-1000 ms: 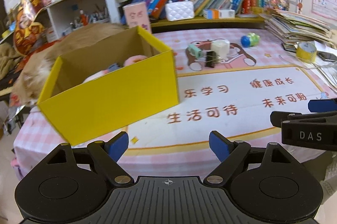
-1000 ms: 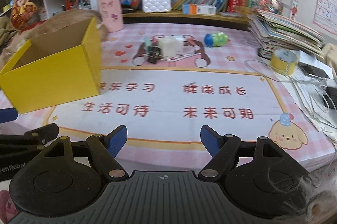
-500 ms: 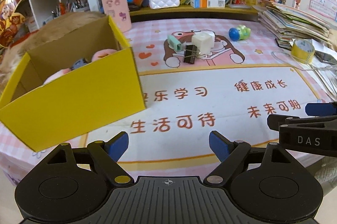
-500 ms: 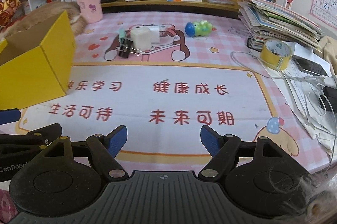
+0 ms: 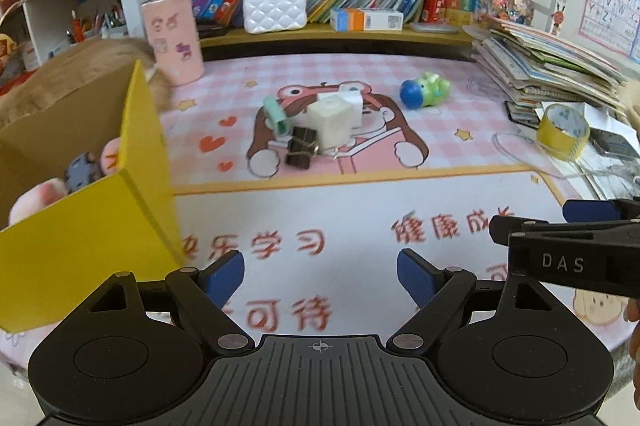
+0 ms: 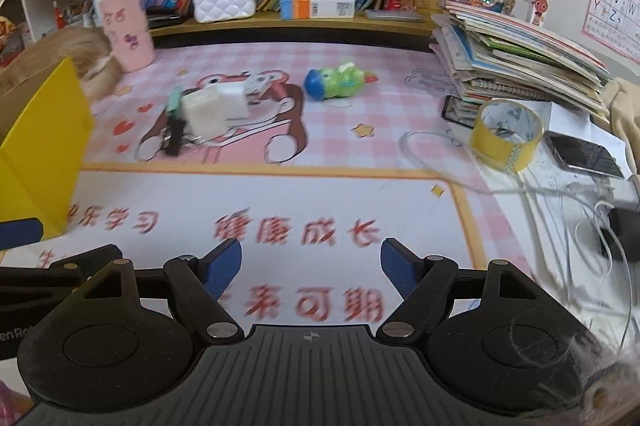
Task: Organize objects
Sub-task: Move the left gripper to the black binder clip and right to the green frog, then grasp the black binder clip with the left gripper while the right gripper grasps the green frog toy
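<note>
Partly sorted: pink soft toys sitting in the yellow box (image 5: 132,162) at the mat's left edge.
Both claws, left gripper (image 5: 320,276) and right gripper (image 6: 311,266), hanging apart and empty; binder clip (image 5: 302,146), white cube (image 5: 332,120) and green toy (image 5: 426,92) waiting mid-mat.

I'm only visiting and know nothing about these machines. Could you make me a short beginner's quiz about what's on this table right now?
1. True or false: the left tongs hold something.
2. What lies nearest the white cube? A) black binder clip B) yellow tape roll C) pink cup
3. What colour is the open box at the left?

Key: 1 false, both tongs are empty. 2 A. 3 yellow.
</note>
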`<action>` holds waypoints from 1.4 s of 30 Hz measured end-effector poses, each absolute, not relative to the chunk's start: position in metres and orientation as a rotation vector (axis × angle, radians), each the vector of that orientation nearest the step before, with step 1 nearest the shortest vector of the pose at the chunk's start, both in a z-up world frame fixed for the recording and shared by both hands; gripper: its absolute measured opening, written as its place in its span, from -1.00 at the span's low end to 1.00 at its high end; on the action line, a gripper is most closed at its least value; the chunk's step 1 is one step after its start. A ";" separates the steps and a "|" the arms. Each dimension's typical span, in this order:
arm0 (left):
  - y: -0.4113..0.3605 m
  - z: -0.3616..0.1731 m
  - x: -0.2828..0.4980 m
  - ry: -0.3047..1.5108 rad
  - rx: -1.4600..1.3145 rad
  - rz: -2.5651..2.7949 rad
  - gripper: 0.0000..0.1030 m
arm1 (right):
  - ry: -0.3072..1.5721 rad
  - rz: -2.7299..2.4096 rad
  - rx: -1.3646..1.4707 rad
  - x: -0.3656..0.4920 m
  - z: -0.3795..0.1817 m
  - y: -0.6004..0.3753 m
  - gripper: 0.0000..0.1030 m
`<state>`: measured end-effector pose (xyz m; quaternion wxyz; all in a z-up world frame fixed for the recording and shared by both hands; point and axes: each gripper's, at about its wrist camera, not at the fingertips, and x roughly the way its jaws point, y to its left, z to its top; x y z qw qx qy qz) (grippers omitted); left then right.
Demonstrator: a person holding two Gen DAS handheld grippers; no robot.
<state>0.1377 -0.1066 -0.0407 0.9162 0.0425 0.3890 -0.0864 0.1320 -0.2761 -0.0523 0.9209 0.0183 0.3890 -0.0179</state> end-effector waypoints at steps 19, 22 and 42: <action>-0.143 -0.057 0.242 0.789 0.084 -0.019 0.21 | 0.722 0.052 0.026 0.244 -0.051 -0.328 0.45; -0.143 -0.066 0.257 0.810 0.095 0.005 0.21 | 0.722 0.063 0.022 0.259 -0.051 -0.331 0.45; -0.135 -0.089 0.291 0.860 0.054 -0.028 0.04 | 0.754 0.108 0.004 0.300 -0.065 -0.336 0.49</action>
